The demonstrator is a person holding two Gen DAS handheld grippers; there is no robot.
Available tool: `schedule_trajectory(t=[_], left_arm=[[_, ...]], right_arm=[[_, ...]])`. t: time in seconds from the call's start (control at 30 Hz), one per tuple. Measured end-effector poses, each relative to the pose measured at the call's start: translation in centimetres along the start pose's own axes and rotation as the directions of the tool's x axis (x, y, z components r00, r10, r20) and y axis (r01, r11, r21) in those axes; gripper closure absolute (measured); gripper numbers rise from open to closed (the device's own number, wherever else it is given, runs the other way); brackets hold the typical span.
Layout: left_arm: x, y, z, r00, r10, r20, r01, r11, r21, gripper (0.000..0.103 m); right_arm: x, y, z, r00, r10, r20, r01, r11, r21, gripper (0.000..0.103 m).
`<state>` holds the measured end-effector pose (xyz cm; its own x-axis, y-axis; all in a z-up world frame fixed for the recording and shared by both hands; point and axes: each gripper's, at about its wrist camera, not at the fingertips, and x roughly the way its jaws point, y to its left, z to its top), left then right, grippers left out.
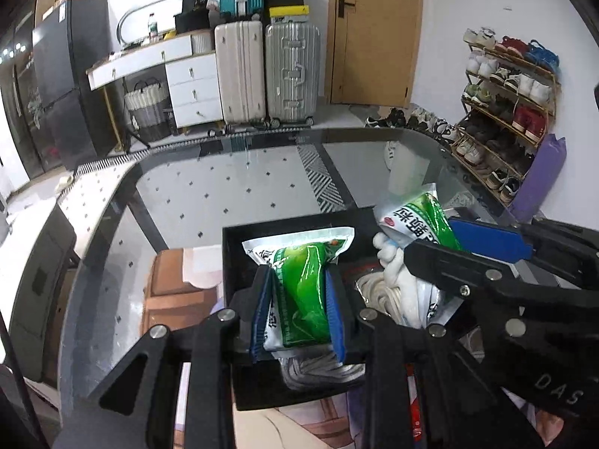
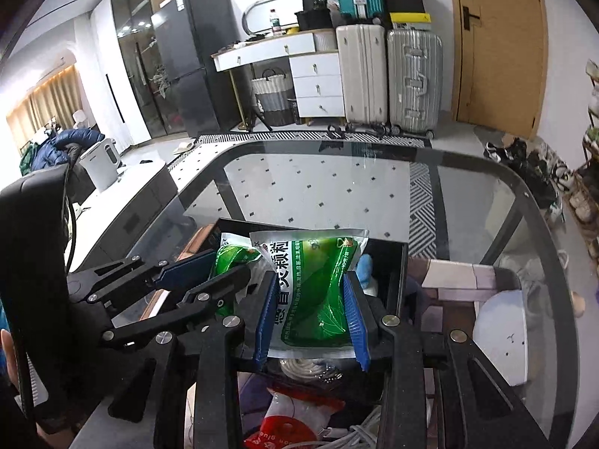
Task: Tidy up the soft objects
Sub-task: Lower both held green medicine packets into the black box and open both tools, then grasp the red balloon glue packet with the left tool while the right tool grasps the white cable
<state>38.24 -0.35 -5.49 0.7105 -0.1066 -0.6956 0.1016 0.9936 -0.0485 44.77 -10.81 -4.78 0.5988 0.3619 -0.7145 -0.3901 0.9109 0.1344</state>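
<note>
Both grippers, left (image 1: 299, 307) and right (image 2: 310, 314), clamp green sachets (image 1: 299, 299) (image 2: 318, 299) lengthwise above the black box (image 1: 232, 262); left one probably lower.

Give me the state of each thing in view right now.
Left tongs: shut on a green packet, over the black box.
Right tongs: shut on a second green packet, above the same box.
Black box: open, holding cords and a white plush.
Door: closed.
Suitcases: upright, closed.
</note>
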Motion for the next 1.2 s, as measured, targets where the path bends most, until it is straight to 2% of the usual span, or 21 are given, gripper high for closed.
schedule_trajectory(t=[0.2, 0.3, 0.33, 0.37, 0.4, 0.43, 0.53, 0.6, 0.67, 0.73, 0.83, 1.0, 1.1, 1.2], left_arm=[[0.0, -0.2, -0.2, 1.000, -0.003, -0.006, 0.003, 1.000, 0.008, 0.077], [0.0, -0.1, -0.2, 1.000, -0.001, -0.009, 0.001, 1.000, 0.008, 0.074], [-0.1, -0.1, -0.2, 1.000, 0.004, -0.009, -0.004, 1.000, 0.007, 0.073], [-0.1, 0.0, -0.3, 1.000, 0.009, -0.011, -0.009, 1.000, 0.003, 0.068], [-0.2, 0.0, -0.2, 1.000, 0.014, -0.008, -0.014, 1.000, -0.004, 0.056], [-0.5, 0.0, -0.1, 1.000, 0.016, -0.001, -0.016, 1.000, -0.008, 0.048], [-1.4, 0.0, 0.1, 1.000, 0.016, 0.022, -0.016, 1.000, 0.000, 0.040], [-2.0, 0.0, 0.3, 1.000, 0.018, 0.025, -0.018, 1.000, -0.006, 0.028], [-3.1, 0.0, 0.2, 0.999, 0.036, 0.038, -0.035, 0.999, -0.011, 0.020], [-3.9, -0.3, -0.2, 0.999, 0.042, 0.032, -0.042, 0.999, -0.008, 0.019], [-4.7, -1.3, -1.5, 0.999, 0.034, -0.019, -0.034, 0.999, -0.001, 0.019], [-4.2, -2.9, -3.3, 0.995, 0.079, -0.067, -0.073, 0.993, 0.092, 0.019], [-3.6, -2.7, -4.0, 0.992, 0.082, -0.099, -0.072, 0.993, 0.093, 0.019], [-2.9, -2.7, -4.9, 0.989, 0.067, -0.133, -0.054, 0.994, 0.096, 0.019]], right_arm=[[0.1, -0.6, -0.3, 0.999, 0.026, -0.019, -0.026, 0.999, 0.042, 0.066], [0.2, -1.1, -0.5, 0.999, 0.032, -0.029, -0.030, 0.997, 0.067, 0.059], [0.1, -1.2, -0.5, 0.999, 0.028, -0.029, -0.026, 0.997, 0.071, 0.053], [0.0, -1.2, -0.6, 0.999, 0.025, -0.025, -0.023, 0.997, 0.074, 0.049], [-0.3, -1.3, -0.6, 1.000, 0.024, -0.014, -0.023, 0.997, 0.077, 0.046], [-0.7, -1.5, -0.7, 1.000, 0.029, -0.005, -0.029, 0.996, 0.082, 0.042], [-1.8, -1.9, -0.8, 1.000, 0.025, -0.003, -0.024, 0.996, 0.091, 0.040], [-2.9, -2.3, -1.0, 1.000, 0.026, -0.004, -0.026, 0.994, 0.106, 0.040], [-4.0, -2.8, -1.6, 0.999, 0.029, -0.013, -0.028, 0.992, 0.120, 0.040], [-4.8, -3.3, -2.6, 0.999, 0.007, -0.051, -0.001, 0.992, 0.126, 0.040], [-5.0, -4.1, -4.5, 0.994, 0.032, -0.108, -0.014, 0.986, 0.164, 0.040], [-3.9, -4.6, -7.9, 0.976, 0.070, -0.207, -0.026, 0.978, 0.207, 0.040], [-3.3, -5.1, -8.9, 0.971, 0.056, -0.231, -0.003, 0.975, 0.221, 0.040], [-2.5, -5.1, -9.1, 0.966, 0.079, -0.246, -0.014, 0.967, 0.255, 0.040]])
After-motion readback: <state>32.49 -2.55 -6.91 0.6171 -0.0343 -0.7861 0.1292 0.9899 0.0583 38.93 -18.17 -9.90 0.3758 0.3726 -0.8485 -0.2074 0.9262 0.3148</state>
